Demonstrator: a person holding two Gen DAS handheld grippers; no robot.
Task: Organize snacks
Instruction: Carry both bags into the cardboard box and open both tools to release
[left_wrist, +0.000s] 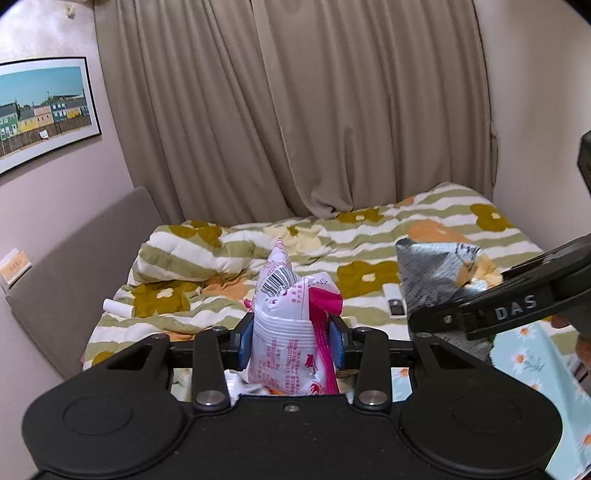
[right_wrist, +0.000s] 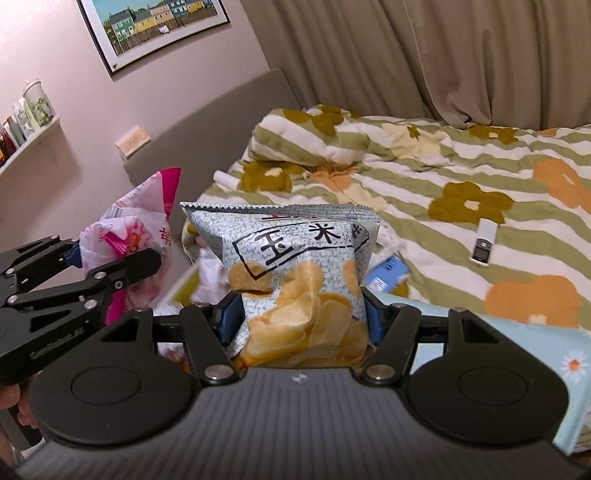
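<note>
My left gripper (left_wrist: 291, 339) is shut on a white and pink snack bag (left_wrist: 291, 325) and holds it upright above the bed. That bag also shows in the right wrist view (right_wrist: 129, 229), at the left, with the left gripper (right_wrist: 99, 258) around it. My right gripper (right_wrist: 295, 317) is shut on a pale blue-grey chip bag (right_wrist: 295, 273) with pictures of yellow chips. In the left wrist view the chip bag's silver back (left_wrist: 432, 277) shows at the right, held by the right gripper (left_wrist: 436, 314). More snack packets (right_wrist: 207, 277) lie blurred below, between the two grippers.
A bed with a flowered striped quilt (right_wrist: 461, 177) fills the scene. A white remote (right_wrist: 484, 247) and a white tube (right_wrist: 225, 179) lie on it. A light blue daisy cloth (right_wrist: 554, 350) lies at the right. A blue packet (right_wrist: 388, 275) lies by the chip bag. Curtains (left_wrist: 295, 110) hang behind.
</note>
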